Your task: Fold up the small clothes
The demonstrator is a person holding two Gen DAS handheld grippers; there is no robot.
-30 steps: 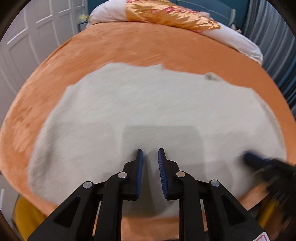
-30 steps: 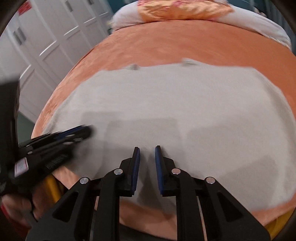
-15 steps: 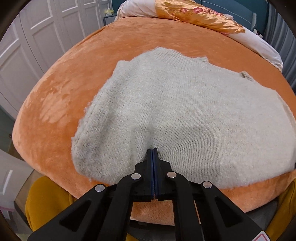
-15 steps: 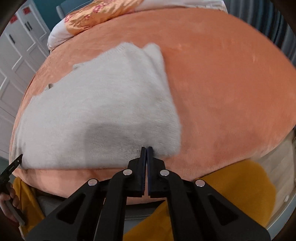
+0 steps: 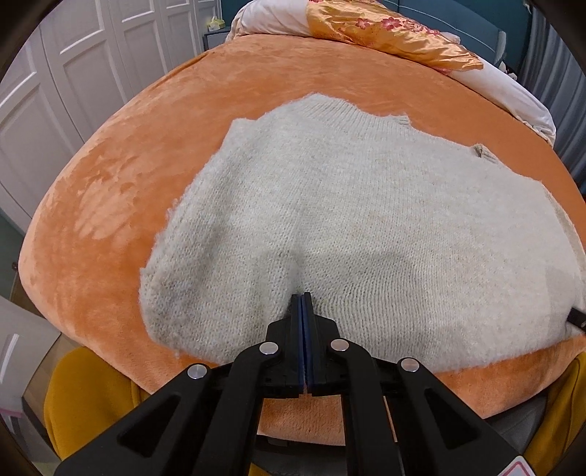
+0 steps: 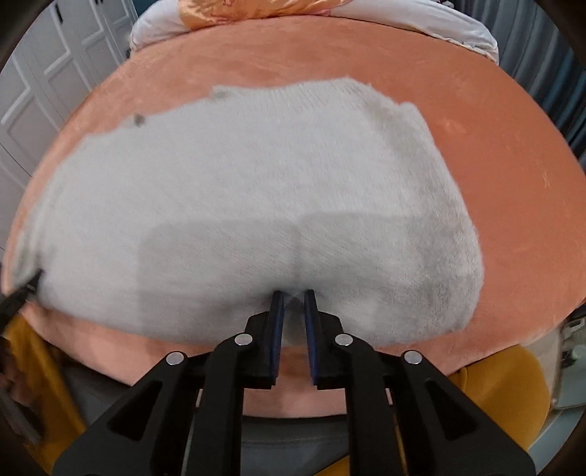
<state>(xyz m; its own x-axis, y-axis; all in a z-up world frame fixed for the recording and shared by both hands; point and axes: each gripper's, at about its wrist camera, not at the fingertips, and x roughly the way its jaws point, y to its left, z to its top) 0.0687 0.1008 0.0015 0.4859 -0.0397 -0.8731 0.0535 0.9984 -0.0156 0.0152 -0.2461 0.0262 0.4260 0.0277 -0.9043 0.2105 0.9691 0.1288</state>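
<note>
Left wrist view: the left gripper point(image 5: 304, 297) is pinching the near hem of the grey knitted sweater point(image 5: 359, 219), its jaws pressed together on a raised fold. The sweater is lying flat on the orange blanket point(image 5: 110, 190). Right wrist view: the right gripper point(image 6: 293, 298) is resting at the hem, jaws parted around a fabric tuft.

sweater point(image 5: 359, 227) on bed point(image 5: 121, 190), pillows point(image 5: 384, 33) behind.
</note>
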